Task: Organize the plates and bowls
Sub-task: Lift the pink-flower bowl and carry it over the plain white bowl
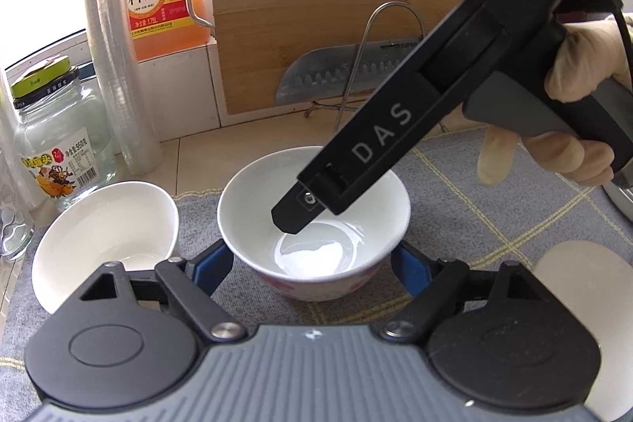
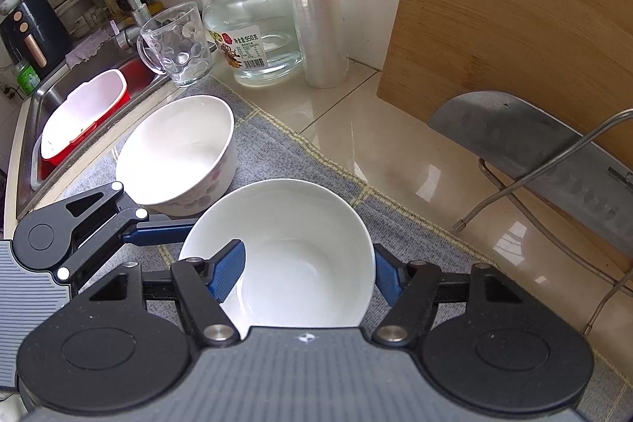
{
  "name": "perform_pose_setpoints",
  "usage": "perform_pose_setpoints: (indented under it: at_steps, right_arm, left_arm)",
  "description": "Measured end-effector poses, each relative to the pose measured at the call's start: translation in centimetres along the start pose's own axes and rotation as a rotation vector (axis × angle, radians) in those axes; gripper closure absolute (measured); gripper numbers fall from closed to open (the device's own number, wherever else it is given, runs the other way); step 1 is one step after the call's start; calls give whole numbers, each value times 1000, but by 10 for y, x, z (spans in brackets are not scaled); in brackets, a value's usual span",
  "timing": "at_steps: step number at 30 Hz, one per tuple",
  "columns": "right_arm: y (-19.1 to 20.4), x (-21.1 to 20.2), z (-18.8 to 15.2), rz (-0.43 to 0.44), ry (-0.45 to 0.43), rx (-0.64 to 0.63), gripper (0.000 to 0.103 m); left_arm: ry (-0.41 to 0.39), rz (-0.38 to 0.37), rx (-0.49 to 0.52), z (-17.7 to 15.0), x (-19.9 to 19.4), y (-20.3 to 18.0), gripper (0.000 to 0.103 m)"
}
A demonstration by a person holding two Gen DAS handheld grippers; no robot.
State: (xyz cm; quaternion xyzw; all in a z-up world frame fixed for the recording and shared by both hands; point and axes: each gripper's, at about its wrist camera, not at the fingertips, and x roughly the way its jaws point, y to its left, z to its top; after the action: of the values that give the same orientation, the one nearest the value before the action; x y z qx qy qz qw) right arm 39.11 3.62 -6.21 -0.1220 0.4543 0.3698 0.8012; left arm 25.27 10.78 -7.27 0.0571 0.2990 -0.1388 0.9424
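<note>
Fingers of the right gripper (image 2: 306,273) clamp the near bowl (image 2: 285,256), one blue pad inside the wall, one outside. Left gripper (image 1: 312,262) fingers straddle that bowl's flowered base, spread, seemingly not pressing. Both bowls sit on the grey mat (image 2: 395,224) on the counter, the second bowl (image 2: 182,153) just beside. Lift straight up, keep it level, then lower it squarely into its neighbour.

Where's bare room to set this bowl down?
Free: grey mat and tiled counter between the held bowl and cutting board. Crowded: sink side, with second bowl, mug, jar.
</note>
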Motion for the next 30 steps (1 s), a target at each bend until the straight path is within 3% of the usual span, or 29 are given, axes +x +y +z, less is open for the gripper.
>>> perform_pose_setpoints:
  at_steps: [16, 30]
  right_arm:
    - [6, -13, 0, 15, -3, 21, 29]
    - [27, -52, -14, 13, -43, 21, 29]
  left_arm:
    - [14, -12, 12, 6, -16, -5, 17]
    - [-2, -33, 48, 8, -53, -19, 17]
